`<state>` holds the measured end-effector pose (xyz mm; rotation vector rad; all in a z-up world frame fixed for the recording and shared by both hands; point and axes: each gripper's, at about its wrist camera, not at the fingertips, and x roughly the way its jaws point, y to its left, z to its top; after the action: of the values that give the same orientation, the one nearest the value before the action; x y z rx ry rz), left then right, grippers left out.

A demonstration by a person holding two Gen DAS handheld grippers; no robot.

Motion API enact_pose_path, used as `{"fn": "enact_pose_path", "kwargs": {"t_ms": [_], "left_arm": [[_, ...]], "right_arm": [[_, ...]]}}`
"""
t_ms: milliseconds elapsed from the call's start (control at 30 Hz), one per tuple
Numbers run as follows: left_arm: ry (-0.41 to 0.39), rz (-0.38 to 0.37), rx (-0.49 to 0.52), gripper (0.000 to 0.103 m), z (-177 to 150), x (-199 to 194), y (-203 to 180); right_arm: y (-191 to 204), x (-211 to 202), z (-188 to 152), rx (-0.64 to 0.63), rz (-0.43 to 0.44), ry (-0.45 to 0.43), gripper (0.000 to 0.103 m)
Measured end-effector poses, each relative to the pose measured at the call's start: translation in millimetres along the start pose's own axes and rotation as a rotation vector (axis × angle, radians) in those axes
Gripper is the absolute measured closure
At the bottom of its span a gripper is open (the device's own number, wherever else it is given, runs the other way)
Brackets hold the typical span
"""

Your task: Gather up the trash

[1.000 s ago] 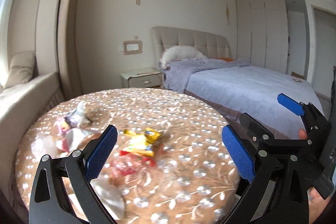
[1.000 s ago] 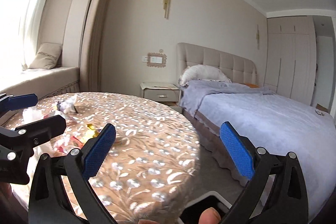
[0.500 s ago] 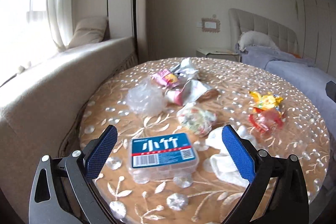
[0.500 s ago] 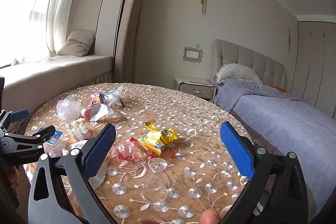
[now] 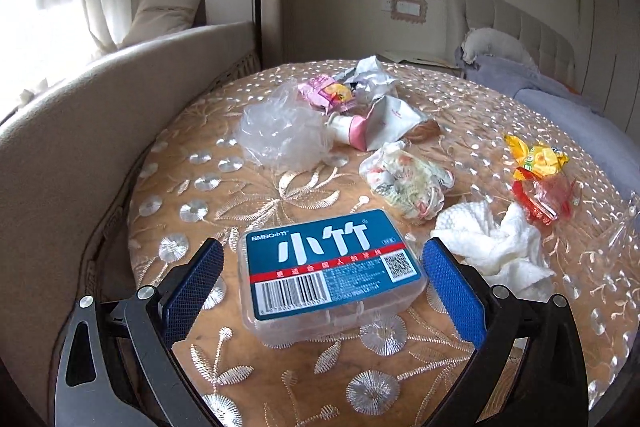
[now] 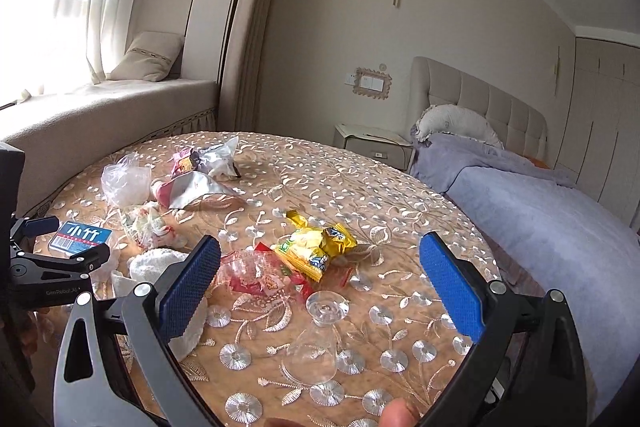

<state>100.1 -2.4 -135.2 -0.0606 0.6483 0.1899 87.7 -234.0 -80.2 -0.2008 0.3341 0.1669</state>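
Observation:
Trash lies scattered on a round table [image 5: 280,379] with an embroidered cloth. My left gripper [image 5: 322,287] is open, its blue pads on either side of a clear plastic box with a blue label [image 5: 330,269], not touching it; the box also shows in the right wrist view [image 6: 80,237]. Beyond it lie a white crumpled tissue [image 5: 494,247], a clear plastic bag [image 5: 280,127], a printed wrapper ball [image 5: 406,179], silver and pink wrappers [image 5: 372,107] and a yellow snack packet [image 5: 536,157]. My right gripper [image 6: 320,291] is open above a clear glass lying on its side [image 6: 320,335], near the yellow packet [image 6: 316,249] and a red wrapper [image 6: 256,273].
A cushioned window seat [image 5: 80,115] curves along the table's left side. A bed with a purple cover [image 6: 540,219] stands to the right, a nightstand [image 6: 372,143] behind the table. The left gripper shows at the left edge of the right wrist view [image 6: 56,251].
Both grippers swung left from facing the bed to facing the trash on the table, then moved closer and lower. The left gripper now straddles the blue-labelled box.

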Motion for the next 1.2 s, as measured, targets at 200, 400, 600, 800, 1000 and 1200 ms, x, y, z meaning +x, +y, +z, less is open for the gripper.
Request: {"fn": "enact_pose_path", "kwargs": {"t_ms": [200, 400, 600, 800, 1000, 1200], "left_arm": [[0.039, 0.010, -0.005, 0.006, -2.8, 10.0, -3.1], [0.038, 0.003, -0.060, 0.012, -0.4, 10.6, 7.3], [-0.053, 0.017, -0.019, 0.012, 11.9, -14.9, 1.2], [-0.098, -0.015, 0.018, 0.012, 22.3, -29.0, -13.0], [-0.124, -0.055, 0.057, 0.012, 26.7, -37.7, -31.6], [-0.146, -0.098, 0.099, 0.012, 31.2, -46.1, -52.7]], "right_arm": [[-6.8, 1.6, -1.1, 0.023, -0.005, 0.007, 0.004], [-8.0, 3.8, -6.2, 0.026, -0.001, 0.024, 0.004], [-10.0, 10.9, -11.6, 0.032, -0.003, 0.047, 0.004], [-11.7, 28.3, -20.0, 0.054, 0.038, 0.108, 0.004], [-5.4, 54.3, -27.1, 0.025, 0.114, 0.215, 0.086], [-18.5, 41.9, -20.9, 0.079, 0.141, 0.159, 0.086]]}}
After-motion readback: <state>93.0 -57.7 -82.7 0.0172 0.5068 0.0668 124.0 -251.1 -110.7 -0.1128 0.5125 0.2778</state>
